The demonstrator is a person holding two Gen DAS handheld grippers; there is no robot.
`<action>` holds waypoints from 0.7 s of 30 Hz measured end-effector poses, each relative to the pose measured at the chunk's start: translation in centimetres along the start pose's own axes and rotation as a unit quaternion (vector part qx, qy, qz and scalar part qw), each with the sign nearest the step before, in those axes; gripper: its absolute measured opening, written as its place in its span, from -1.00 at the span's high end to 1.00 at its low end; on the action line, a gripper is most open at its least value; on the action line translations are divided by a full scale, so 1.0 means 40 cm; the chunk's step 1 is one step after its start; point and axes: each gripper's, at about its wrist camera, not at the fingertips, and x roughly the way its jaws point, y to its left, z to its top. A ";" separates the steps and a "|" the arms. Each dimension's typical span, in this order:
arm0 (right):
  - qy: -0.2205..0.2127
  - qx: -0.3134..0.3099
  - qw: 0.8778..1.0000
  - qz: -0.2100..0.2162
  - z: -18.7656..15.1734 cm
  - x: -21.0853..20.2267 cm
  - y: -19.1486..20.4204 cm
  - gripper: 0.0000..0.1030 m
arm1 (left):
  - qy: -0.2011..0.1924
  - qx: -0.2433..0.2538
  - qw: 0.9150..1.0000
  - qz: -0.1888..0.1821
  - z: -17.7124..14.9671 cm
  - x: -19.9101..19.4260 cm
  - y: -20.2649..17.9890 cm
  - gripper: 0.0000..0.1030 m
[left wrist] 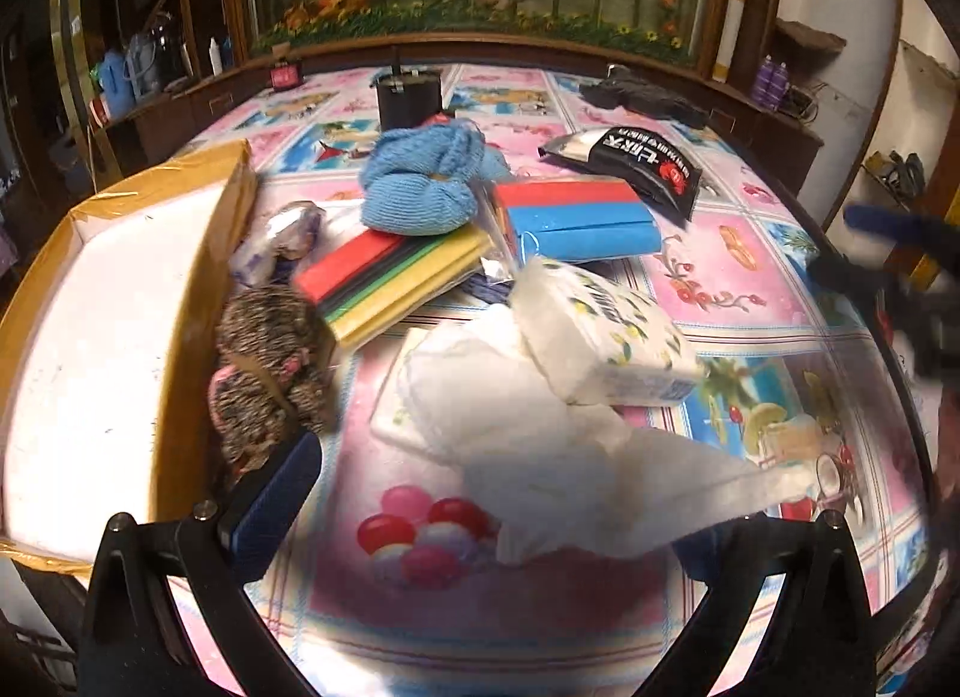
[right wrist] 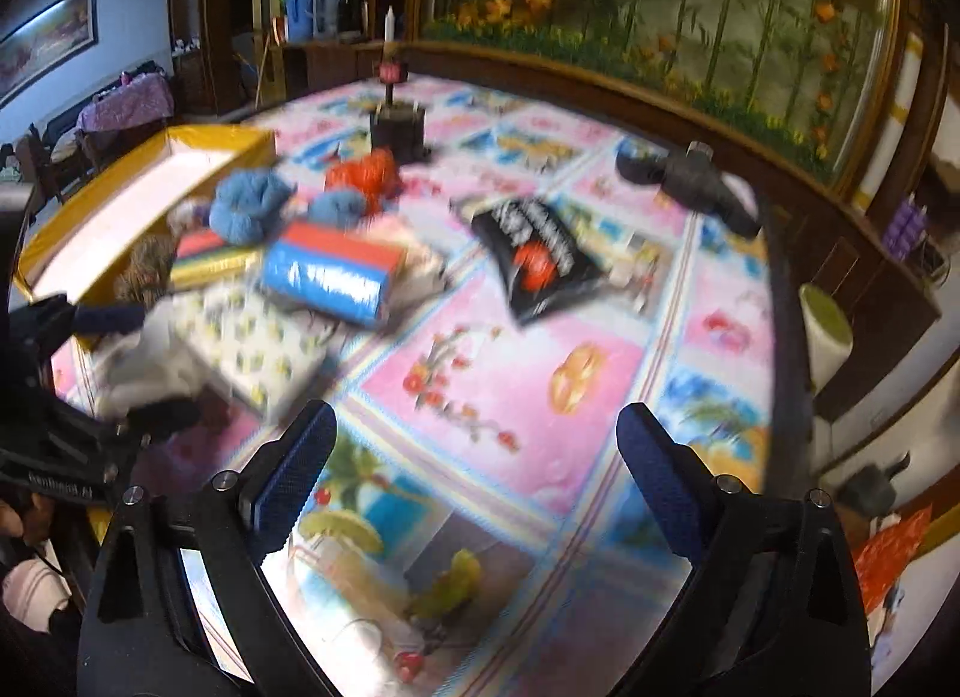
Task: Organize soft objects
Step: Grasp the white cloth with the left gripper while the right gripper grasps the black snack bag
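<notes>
My left gripper (left wrist: pixel 498 523) is open around a white crumpled tissue (left wrist: pixel 540 439) that trails from a lemon-print tissue pack (left wrist: pixel 606 331); whether it is clamped I cannot tell. Its left finger (left wrist: pixel 276 505) shows; the right one is hidden by the tissue. A yellow box with a white inside (left wrist: pixel 90 325) stands at the left. Beside it lie a brown speckled yarn ball (left wrist: pixel 264 361), blue yarn (left wrist: pixel 420 181), a coloured cloth stack (left wrist: pixel 390 271) and a red-blue pack (left wrist: pixel 576 211). My right gripper (right wrist: pixel 474 475) is open and empty above the tablecloth.
A black snack bag (left wrist: pixel 642 157), a black cup (left wrist: pixel 408 94) and a dark cloth (left wrist: pixel 642 94) lie farther back on the patterned tablecloth (left wrist: pixel 708 253). Red yarn (right wrist: pixel 366 175) shows in the right wrist view. A wooden ledge rims the table behind.
</notes>
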 end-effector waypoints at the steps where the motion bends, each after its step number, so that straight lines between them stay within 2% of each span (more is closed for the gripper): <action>1: -0.009 0.002 1.000 -0.007 0.023 -0.004 -0.008 -0.86 | -0.010 0.002 1.000 0.001 -0.009 -0.012 0.005 -0.99; 3: -0.013 0.012 1.000 -0.007 0.080 0.014 -0.024 -0.86 | -0.013 0.007 1.000 -0.002 -0.004 -0.013 0.018 -0.98; 6: -0.004 0.028 0.999 0.021 0.164 0.107 -0.056 -0.86 | -0.017 0.003 0.999 -0.034 -0.011 -0.013 0.034 -0.99; 7: 0.006 0.034 0.999 0.022 0.189 0.156 -0.068 -0.82 | -0.023 -0.001 0.999 -0.042 -0.012 -0.017 0.038 -0.98; 8: 0.003 0.038 0.999 0.017 0.206 0.189 -0.075 -0.67 | -0.024 -0.002 0.999 -0.043 -0.012 -0.017 0.040 -0.98; 9: -0.004 0.033 0.999 0.015 0.223 0.221 -0.080 -0.67 | -0.021 0.000 0.999 -0.045 -0.016 -0.015 0.036 -0.99; 11: 0.000 0.037 0.999 0.036 0.248 0.277 -0.092 -0.67 | -0.022 0.000 0.998 -0.054 -0.025 -0.017 0.037 -0.99; 13: 0.044 0.040 0.997 0.048 0.260 0.338 -0.093 -0.67 | -0.021 -0.007 0.997 -0.074 -0.038 -0.019 0.045 -0.99; 16: 0.035 0.009 0.999 0.010 0.251 0.374 -0.085 -0.66 | -0.015 -0.020 0.995 -0.093 -0.045 -0.020 0.054 -0.99; 18: 0.059 0.000 0.998 0.031 0.234 0.401 -0.084 -0.66 | -0.016 -0.028 0.994 -0.103 -0.045 -0.026 0.056 -0.99; 21: 0.058 -0.020 0.998 0.000 0.211 0.410 -0.083 -0.61 | -0.015 -0.021 0.994 -0.102 -0.037 -0.033 0.038 -0.99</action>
